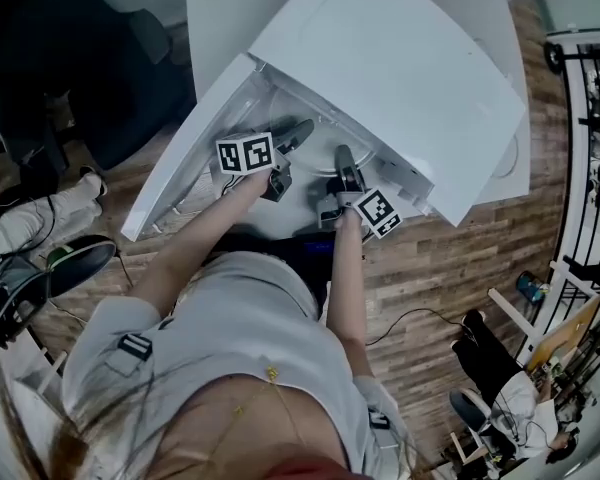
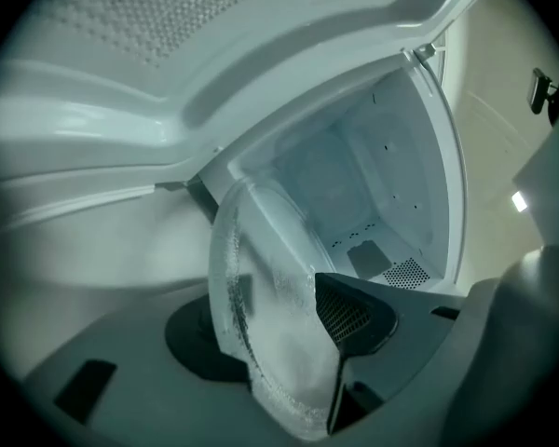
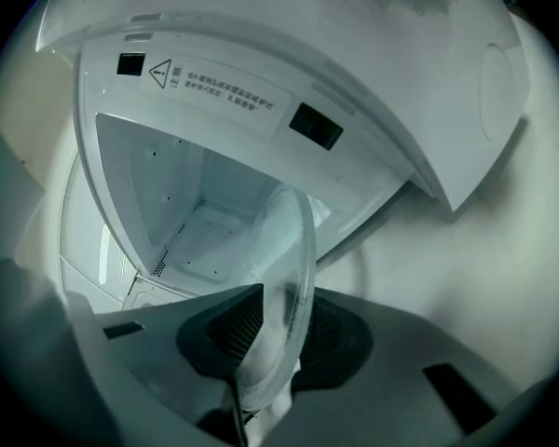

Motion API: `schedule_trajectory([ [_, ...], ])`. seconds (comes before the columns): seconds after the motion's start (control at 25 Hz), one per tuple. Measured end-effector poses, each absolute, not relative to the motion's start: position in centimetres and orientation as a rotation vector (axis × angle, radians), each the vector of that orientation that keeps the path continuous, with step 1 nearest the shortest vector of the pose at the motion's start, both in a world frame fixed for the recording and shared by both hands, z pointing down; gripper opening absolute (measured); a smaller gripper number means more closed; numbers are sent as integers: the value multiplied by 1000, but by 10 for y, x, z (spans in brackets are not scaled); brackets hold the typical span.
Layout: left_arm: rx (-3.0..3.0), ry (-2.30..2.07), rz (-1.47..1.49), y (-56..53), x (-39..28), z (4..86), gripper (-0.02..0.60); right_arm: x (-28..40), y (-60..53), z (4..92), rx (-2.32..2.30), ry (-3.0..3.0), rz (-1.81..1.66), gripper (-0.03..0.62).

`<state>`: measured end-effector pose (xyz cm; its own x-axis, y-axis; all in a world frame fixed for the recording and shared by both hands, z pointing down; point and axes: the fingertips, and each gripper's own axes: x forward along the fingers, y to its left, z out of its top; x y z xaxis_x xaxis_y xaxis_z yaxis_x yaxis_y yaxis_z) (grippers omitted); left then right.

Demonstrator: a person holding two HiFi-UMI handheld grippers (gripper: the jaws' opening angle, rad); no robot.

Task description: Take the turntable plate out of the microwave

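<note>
Right tongs point(image 3: 279, 331) pinch the plate point(image 3: 293, 240) at its rim; left tongs point(image 2: 278, 329) gape wide around it. Hold that pinch firm and draw the plate clear of the microwave point(image 1: 400, 78).

Lab-like workroom: wood floor point(image 1: 460, 268), loose cables point(image 1: 410, 323), seated person point(image 1: 500, 388), white microwave point(image 1: 400, 78)

1. Clear round glass turntable plate point(image 2: 272, 361): you cannot pick it out in the head view between the left gripper point(image 1: 292, 156) and the right gripper point(image 1: 338, 180).
2. Left gripper's left black pad point(image 2: 188, 338): mostly a dark smear through the glass.
3. White warning label with black print point(image 3: 222, 89): text too small for you to read.
</note>
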<state>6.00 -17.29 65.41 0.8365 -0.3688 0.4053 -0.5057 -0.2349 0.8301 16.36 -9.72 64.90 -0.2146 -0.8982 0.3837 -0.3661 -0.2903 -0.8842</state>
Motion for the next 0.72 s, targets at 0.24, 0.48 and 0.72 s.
schedule_trajectory([
  [0.24,1816,-610,102,-177,67,653,173,165,-94,649,-1586,1490,-1507,94],
  [0.48,1804,-562,37,-171,64,643,107,167,-91,643,-1592,1485,-1445,83],
  [0.72,1813,-571,13,-163,57,633,103,162,-89,628,-1528,1480,-1378,72],
])
